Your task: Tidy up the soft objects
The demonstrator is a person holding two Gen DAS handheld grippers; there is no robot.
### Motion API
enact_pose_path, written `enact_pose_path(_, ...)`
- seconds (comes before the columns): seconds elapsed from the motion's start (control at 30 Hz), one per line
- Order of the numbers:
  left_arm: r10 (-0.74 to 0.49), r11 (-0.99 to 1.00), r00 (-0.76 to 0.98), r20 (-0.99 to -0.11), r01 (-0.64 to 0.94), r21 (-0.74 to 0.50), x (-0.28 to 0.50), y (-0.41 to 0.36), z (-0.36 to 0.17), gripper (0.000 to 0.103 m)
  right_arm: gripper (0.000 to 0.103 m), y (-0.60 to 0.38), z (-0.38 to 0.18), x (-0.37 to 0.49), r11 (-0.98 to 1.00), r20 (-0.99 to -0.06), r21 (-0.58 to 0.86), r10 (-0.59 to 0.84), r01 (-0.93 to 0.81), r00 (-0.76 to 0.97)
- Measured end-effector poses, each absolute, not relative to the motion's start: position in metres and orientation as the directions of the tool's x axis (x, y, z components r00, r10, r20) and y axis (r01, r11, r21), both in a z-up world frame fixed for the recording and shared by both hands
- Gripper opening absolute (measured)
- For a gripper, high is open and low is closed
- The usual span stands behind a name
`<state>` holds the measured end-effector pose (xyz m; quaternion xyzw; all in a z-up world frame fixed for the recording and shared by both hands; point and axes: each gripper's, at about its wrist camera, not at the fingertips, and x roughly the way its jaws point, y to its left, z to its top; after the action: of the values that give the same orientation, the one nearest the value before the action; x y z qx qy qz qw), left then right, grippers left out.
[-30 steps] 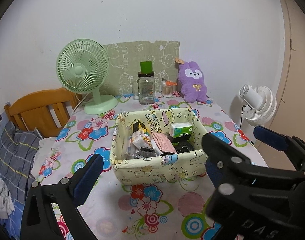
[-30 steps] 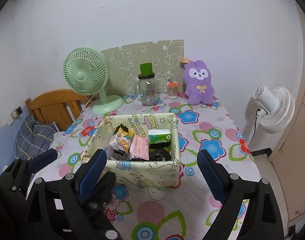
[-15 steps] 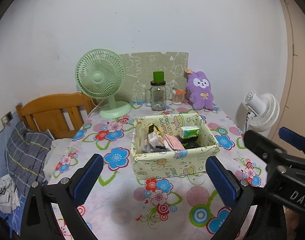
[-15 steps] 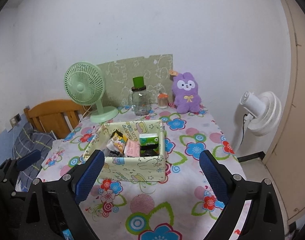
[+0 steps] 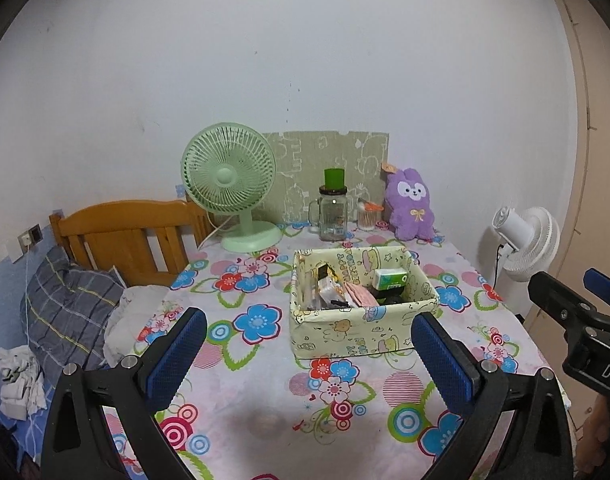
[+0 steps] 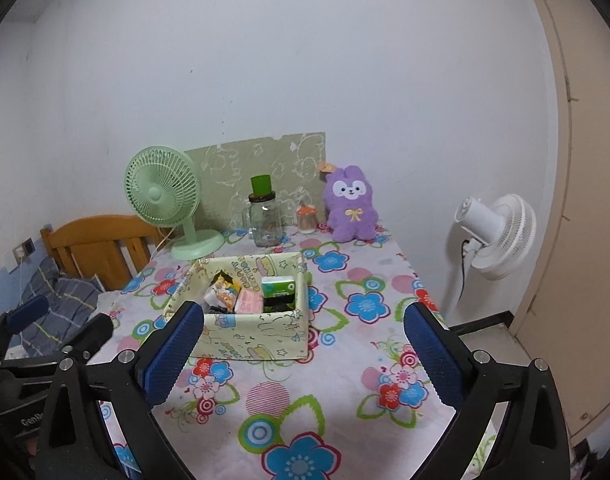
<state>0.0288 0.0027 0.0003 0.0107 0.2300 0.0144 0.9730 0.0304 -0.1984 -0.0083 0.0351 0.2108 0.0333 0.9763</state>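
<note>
Right gripper [image 6: 303, 354], jaws spread wide, having just been opening, nothing between them; left gripper [image 5: 307, 354] likewise released and empty. Both hang over the near edge of the flowered table [image 6: 365, 356]. Fabric basket [image 6: 261, 330], mid-table, holds a green tissue pack [image 6: 279, 285] and pink packet [image 6: 249, 302]. Purple plush rabbit [image 6: 351, 210] sits upright, far right, against the wall, beside a glass jar [image 6: 267, 220]

Both wrist views face table [image 5: 265, 380] (near end), sharing basket [image 6: 257, 340].

Black hand-held gripper [image 6: 303, 354] frames, silver screws, textured blue pads [image 6: 173, 354], white lettering
</note>
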Motion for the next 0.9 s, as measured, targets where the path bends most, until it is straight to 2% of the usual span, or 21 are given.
enact_pose_path(0.9, -0.009, 1.0, 0.903, -0.431, 0.01, 0.0, 0.006, -0.001, 0.003, 0.103, 0.103, -0.206, -0.007, 0.004, 0.996, -0.377, 0.088, 0.057, -0.026, 0.924)
